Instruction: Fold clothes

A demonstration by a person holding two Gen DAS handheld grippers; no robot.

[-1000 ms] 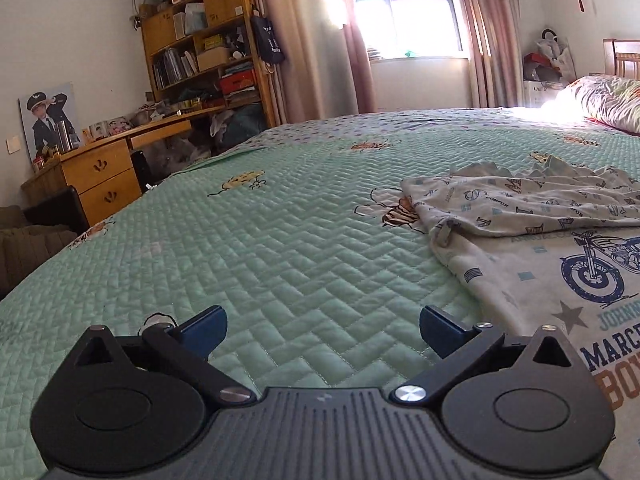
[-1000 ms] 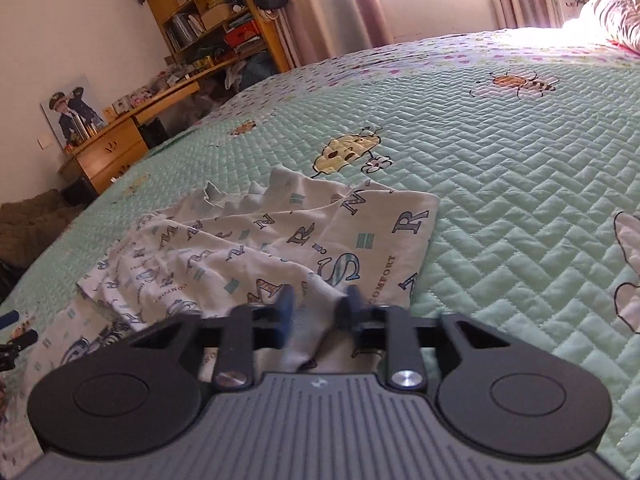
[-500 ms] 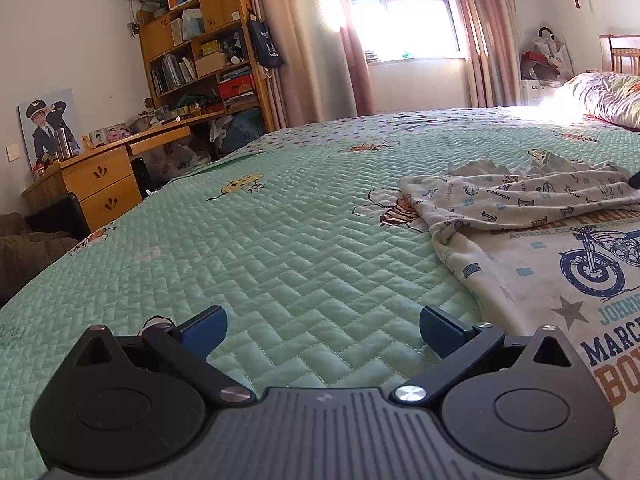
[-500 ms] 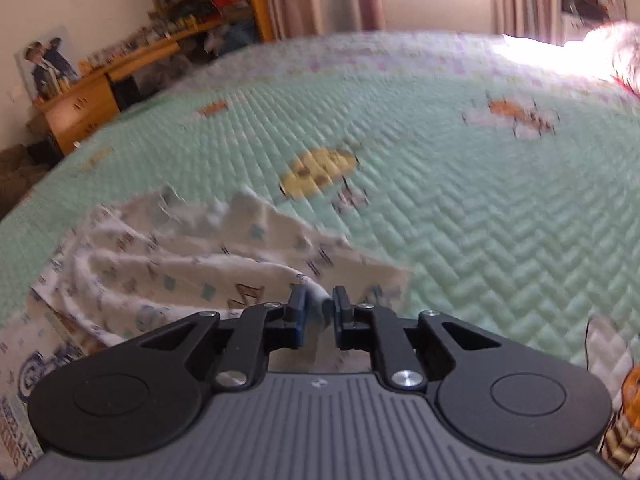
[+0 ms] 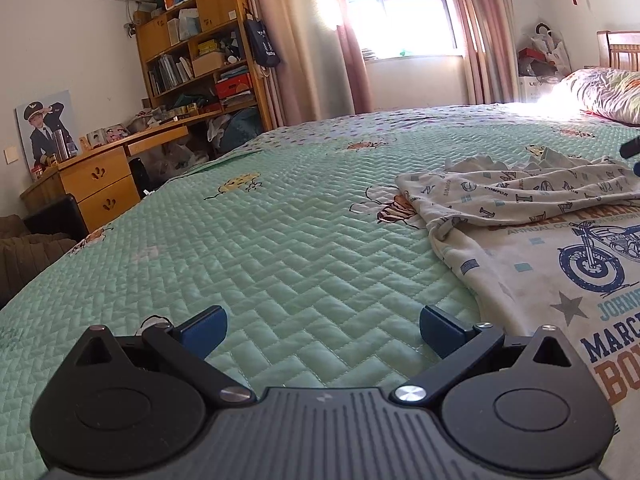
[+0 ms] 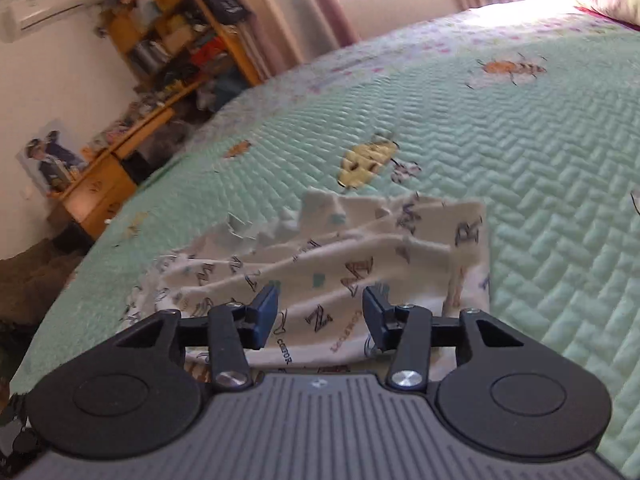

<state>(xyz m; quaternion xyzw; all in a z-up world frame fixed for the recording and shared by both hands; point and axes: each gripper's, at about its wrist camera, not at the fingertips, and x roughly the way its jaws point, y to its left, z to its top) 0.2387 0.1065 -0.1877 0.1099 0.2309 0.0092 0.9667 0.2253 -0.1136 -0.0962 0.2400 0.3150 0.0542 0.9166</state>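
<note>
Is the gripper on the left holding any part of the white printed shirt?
No. The left gripper is wide open over the bare green quilted bedspread, and the white printed shirt lies off to its right.

Shirt front (image 5: 560, 280), left wrist view: I read "JOHN…", "MARC…" and "BO…", each cut by the picture edge; above the motorcycle print, "ANNUAL CO…".
Folded sleeve part (image 5: 520, 196), left wrist view: scattered capitals, Z, C, N; the word "COMPOR…" legible.
Same cloth (image 6: 360, 272), right wrist view: I make out a big "R", "M", "N", "Z"; the small words are blurred.
Box by the wall (image 5: 530, 84): "LE…", partly hidden.
</note>
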